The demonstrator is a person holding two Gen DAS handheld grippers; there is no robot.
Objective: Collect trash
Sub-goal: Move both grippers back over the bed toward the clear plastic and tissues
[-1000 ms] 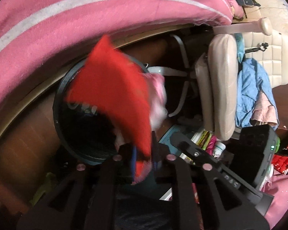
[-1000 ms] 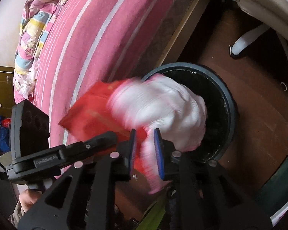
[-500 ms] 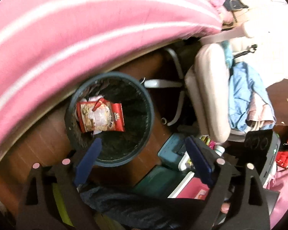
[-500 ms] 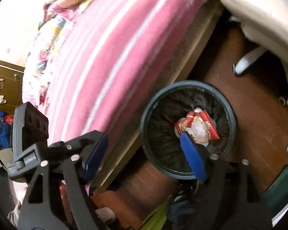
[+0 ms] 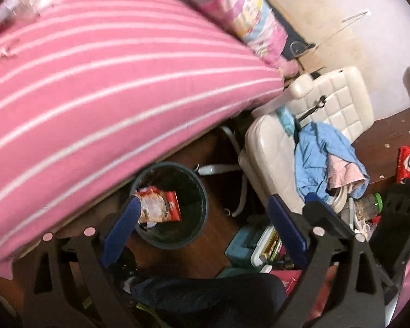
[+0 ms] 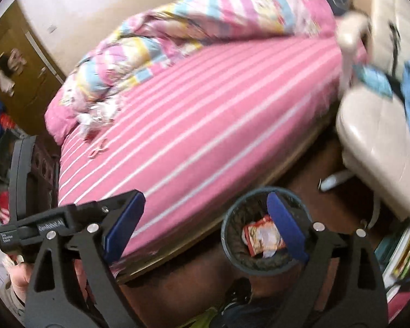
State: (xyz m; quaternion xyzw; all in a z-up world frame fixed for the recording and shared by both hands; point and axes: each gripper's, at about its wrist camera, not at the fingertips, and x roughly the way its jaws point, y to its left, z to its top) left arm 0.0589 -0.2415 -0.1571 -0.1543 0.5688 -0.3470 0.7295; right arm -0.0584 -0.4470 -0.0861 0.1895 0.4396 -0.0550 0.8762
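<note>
**Both jaws wide and empty above the bin**

Jaws of the left gripper [image 5: 202, 218] are spreading wider, blue pads far apart, with nothing between them. The right gripper [image 6: 205, 224] is likewise opening, and its jaws hold nothing. Both point steeply down toward the floor beside the bed.

A red snack wrapper [image 5: 161, 205] lies inside the dark round trash bin [image 5: 202, 210], resting on the black liner with some white crumpled scraps beside it. The bin stands on the brown wooden floor [image 5: 194, 257], just beside the edge of the bed with its pink striped sheet [image 5: 109, 87]. From the right wrist view the same wrapper [image 6: 262, 236] shows in the bin [image 6: 229, 248], partly behind the right pad.

A cream office chair [image 5: 276, 158] stands near the bin, with blue clothing [image 5: 314, 158] draped over it. On the bed lie a colourful quilt [image 6: 194, 24] and some crumpled clear plastic [image 6: 95, 117].
</note>
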